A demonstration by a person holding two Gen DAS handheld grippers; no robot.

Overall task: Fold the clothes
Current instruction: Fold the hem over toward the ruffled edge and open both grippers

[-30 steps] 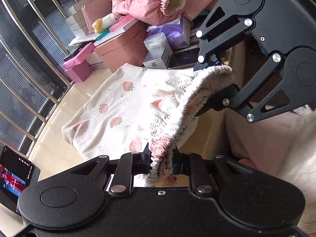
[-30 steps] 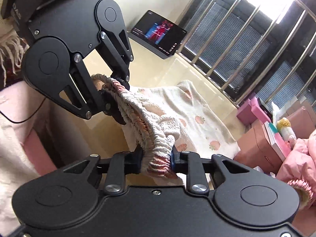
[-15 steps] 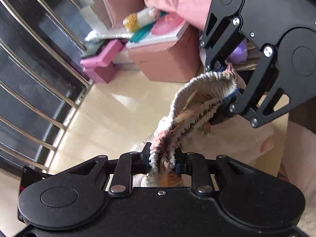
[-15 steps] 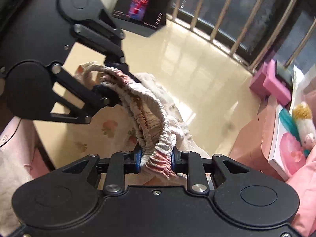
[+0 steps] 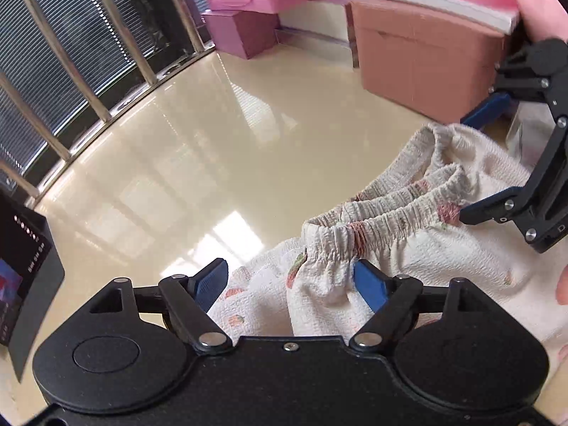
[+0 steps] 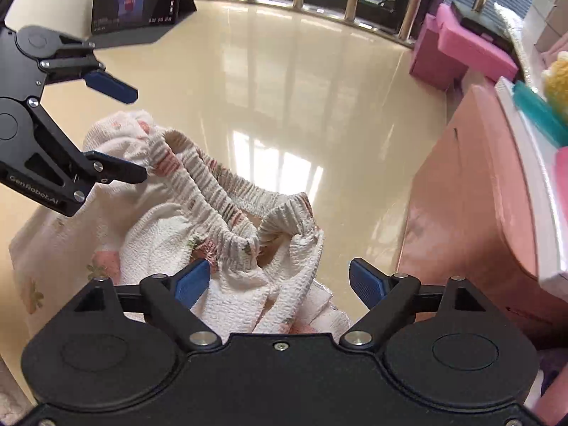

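A cream garment [image 5: 408, 248] with a strawberry print and a gathered elastic waistband lies bunched on the glossy cream table [image 5: 213, 159]. My left gripper [image 5: 291, 282] has its jaws opening; the waistband corner sits loose between the blue pads, unpressed. At the right edge of that view stands my right gripper [image 5: 463, 168], fingers spread over the other end of the waistband. In the right wrist view the right gripper [image 6: 278, 282] is likewise opening, with the garment [image 6: 220, 191] slack between its pads. The left gripper [image 6: 140, 135] is at the left there, its lower finger resting on the cloth.
A salmon box [image 6: 479, 213] with books on top stands close on the right, pink boxes [image 6: 454, 49] behind it. A metal railing [image 5: 88, 106] lines the table's far edge. A dark tablet [image 6: 135, 0] stands propped at the far left.
Both grippers carried the pinched waistband across over the rest of the garment, came down to the table, and opened; the waistband now rests loose on the cloth.
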